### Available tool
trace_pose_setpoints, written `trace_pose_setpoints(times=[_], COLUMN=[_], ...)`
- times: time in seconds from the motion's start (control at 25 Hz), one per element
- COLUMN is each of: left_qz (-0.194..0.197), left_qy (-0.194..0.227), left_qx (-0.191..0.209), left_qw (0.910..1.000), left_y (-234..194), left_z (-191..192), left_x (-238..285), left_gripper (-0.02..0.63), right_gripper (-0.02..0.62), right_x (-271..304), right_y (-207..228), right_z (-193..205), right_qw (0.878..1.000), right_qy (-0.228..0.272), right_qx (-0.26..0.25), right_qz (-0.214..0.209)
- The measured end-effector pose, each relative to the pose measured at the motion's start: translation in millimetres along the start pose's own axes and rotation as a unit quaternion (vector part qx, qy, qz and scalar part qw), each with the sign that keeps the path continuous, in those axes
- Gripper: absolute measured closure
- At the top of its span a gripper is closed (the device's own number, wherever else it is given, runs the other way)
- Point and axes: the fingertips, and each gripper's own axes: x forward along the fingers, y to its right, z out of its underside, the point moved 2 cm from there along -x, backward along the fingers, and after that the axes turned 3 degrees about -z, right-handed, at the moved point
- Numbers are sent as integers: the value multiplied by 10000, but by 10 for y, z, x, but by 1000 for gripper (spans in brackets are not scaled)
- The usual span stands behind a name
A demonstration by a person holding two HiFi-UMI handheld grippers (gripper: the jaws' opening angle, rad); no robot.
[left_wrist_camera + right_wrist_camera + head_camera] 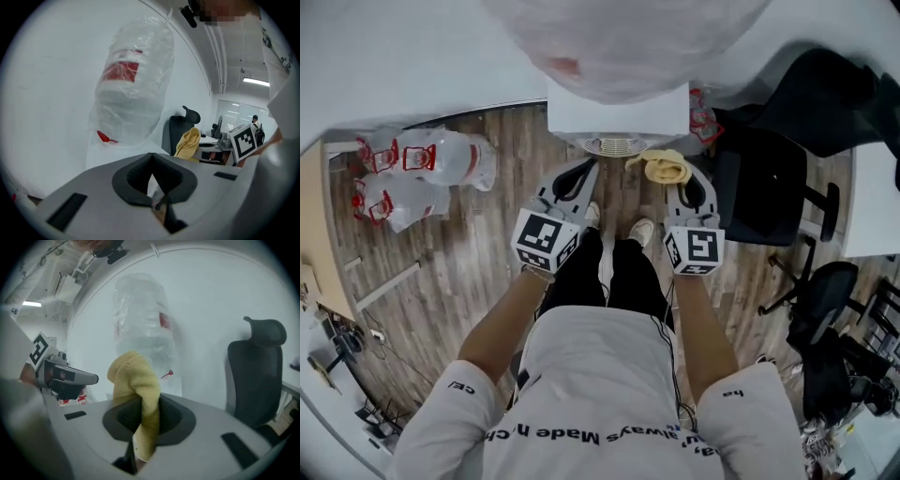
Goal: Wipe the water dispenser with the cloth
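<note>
**Cloth clamped in the right claw, facing the dispenser**

I am holding the right gripper (144, 430) clenched on the yellow cloth (137, 380), which is bunching up above the jaws. The cloth is hanging just near the front of the water dispenser (619, 114), towards its right side. The left gripper (153, 183) is pointing at the same unit, jaws pressed together on nothing. A plastic-wrapped bottle (131, 79) is sitting on top of the dispenser. A black office chair (766, 183) is standing to the right, and wrapped spare bottles (417, 173) are lying on the floor at the left.
</note>
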Motion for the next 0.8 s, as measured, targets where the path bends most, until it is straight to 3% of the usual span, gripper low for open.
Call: trace_pose_setpoints(times=[0.32,0.8], left_qz=[87,332], left_qy=[342,1049], left_qx=[-30,392], left_qw=[9994,9932], left_y=[289,737], left_z=[-685,-1778], left_x=[-364,-735], left_gripper=[589,589], right_gripper=[535,534], right_x=[-368,-1025], right_y=[-198,-387], right_z=[-902,-2094], right_qw=[9991,9937], right_qy=[251,810], right_qx=[-247,-557], right_qz=[-242,-544])
